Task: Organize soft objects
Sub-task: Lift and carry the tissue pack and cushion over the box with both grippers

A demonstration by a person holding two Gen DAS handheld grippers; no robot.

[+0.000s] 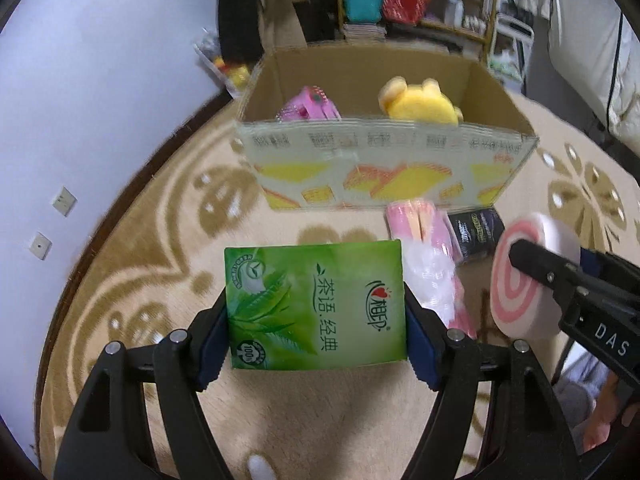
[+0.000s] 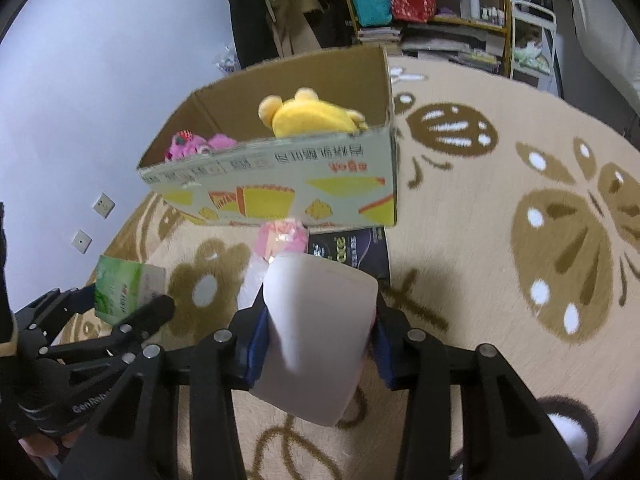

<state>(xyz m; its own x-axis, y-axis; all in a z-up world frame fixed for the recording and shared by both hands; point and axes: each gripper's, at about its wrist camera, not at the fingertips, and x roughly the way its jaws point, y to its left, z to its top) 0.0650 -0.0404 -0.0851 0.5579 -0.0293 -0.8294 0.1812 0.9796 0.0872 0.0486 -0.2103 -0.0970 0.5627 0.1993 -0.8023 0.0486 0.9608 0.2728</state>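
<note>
We're mid-carry: left claw clamped on green tissue pack, right claw clamped on pink-swirl cushion. Next: both over cardboard box w/ the plushies, then drop.

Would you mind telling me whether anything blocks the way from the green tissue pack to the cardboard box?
Nothing visible does: the green tissue pack is held above the rug, and the cardboard box ahead has an open top.

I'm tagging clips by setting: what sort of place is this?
Probably a lived-in room at home: a patterned beige rug covers the floor, cluttered wooden shelves stand at the back, and a cardboard box holds plush toys.
</note>
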